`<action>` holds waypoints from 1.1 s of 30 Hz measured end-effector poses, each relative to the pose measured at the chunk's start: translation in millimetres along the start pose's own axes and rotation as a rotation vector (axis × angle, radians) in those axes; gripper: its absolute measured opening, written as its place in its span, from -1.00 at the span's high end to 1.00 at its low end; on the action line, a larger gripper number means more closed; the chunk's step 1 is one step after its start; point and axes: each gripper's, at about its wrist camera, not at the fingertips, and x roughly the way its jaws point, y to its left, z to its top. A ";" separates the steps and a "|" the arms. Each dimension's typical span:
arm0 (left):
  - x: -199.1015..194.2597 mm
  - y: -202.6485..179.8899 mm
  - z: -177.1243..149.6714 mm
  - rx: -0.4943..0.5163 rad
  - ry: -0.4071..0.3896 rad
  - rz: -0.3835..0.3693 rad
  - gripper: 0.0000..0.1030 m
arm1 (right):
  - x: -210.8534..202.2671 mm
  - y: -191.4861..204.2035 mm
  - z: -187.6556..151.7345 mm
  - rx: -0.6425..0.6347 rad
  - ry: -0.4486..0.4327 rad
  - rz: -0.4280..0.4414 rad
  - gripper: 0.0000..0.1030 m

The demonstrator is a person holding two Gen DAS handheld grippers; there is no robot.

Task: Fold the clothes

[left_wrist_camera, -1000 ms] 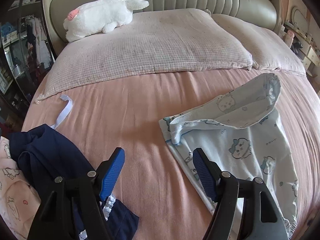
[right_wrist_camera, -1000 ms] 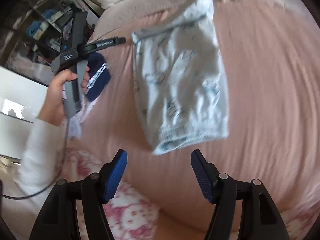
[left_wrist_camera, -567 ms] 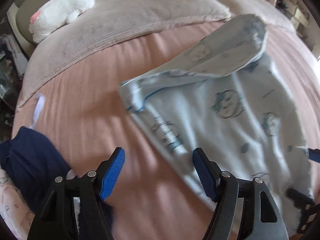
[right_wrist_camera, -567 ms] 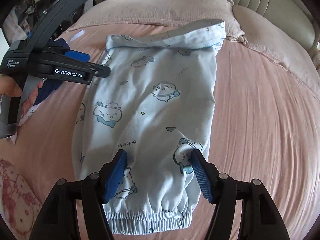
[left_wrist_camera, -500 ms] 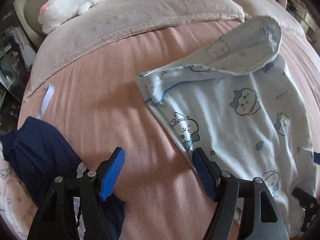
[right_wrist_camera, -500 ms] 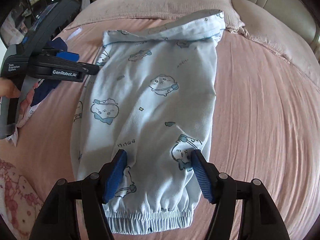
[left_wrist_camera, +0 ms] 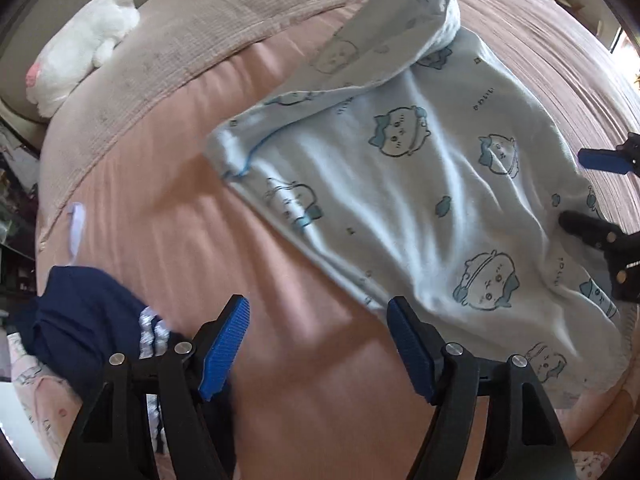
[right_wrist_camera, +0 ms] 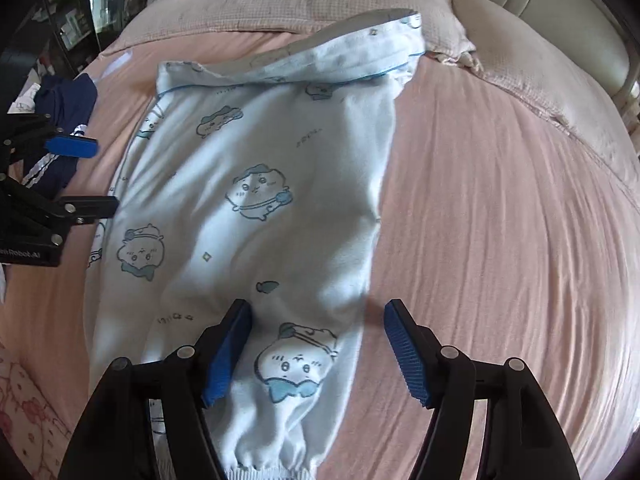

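Far left on the pink bed sheet (left_wrist_camera: 168, 216): a crumpled navy garment (left_wrist_camera: 80, 316) with white stripes, well apart from the task item. White plush toy (left_wrist_camera: 84, 52) sits on the pillow (left_wrist_camera: 224, 28) at the head of the bed.

Left hand-held gripper (left_wrist_camera: 318, 344): jaws spread wide, nothing between them, only bare sheet. Its right blue pad sits at the near left edge of the light blue pants (left_wrist_camera: 420, 200); contact can't be confirmed. In the right wrist view the left hand-held gripper (right_wrist_camera: 80, 176) hangs just beside the garment's left edge.

Light blue pants (right_wrist_camera: 256, 200), cartoon print, lie flat lengthwise mid-bed. Waistband end is toward the pillows with a flap folded over; the elastic cuff is nearest the right camera.

Right hand-held gripper (right_wrist_camera: 318, 344): jaws wide open, gripping nothing. Left pad is over the fabric near the cuff, right pad over bare sheet just off the garment's right edge. From the left wrist view the right hand-held gripper (left_wrist_camera: 580, 188) shows at the same end of the pants, one finger on or just above the cloth.
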 end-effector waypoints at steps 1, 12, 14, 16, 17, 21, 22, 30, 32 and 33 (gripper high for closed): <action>-8.7 -5.1 -2.9 0.007 -0.013 -0.048 -0.35 | -4.7 -5.9 0.3 0.021 -0.016 0.011 -0.33; -17.3 -48.5 -25.0 0.032 0.062 -0.137 -0.45 | -11.2 -16.8 -13.5 0.001 0.020 0.025 -0.33; -16.7 -44.2 -28.5 -0.002 0.084 -0.123 -0.41 | -20.7 -16.7 -20.1 -0.007 0.001 0.043 -0.33; -17.3 -47.3 -30.2 -0.013 0.095 -0.126 -0.41 | -19.8 -5.2 -25.6 -0.046 0.015 0.074 -0.33; -19.0 -57.0 -29.0 0.006 0.089 -0.145 -0.41 | -19.3 0.6 -28.4 -0.066 0.022 0.089 -0.33; -17.8 -93.4 -28.7 0.094 0.105 -0.148 -0.41 | -23.1 14.9 -43.7 -0.055 0.048 0.161 -0.33; -17.7 -96.8 -31.0 0.098 0.113 -0.146 -0.41 | -27.3 7.7 -42.4 -0.018 0.051 0.224 -0.33; -48.7 -108.6 -38.6 0.041 0.050 -0.313 -0.41 | -54.6 -45.0 -49.7 0.024 0.038 0.139 -0.33; -39.0 -118.1 -36.9 0.058 0.079 -0.282 -0.39 | -50.1 -41.5 -56.3 -0.004 0.059 0.147 -0.33; -32.9 -122.8 -36.2 0.069 0.098 -0.261 -0.33 | -49.2 -40.0 -59.9 -0.004 0.057 0.148 -0.33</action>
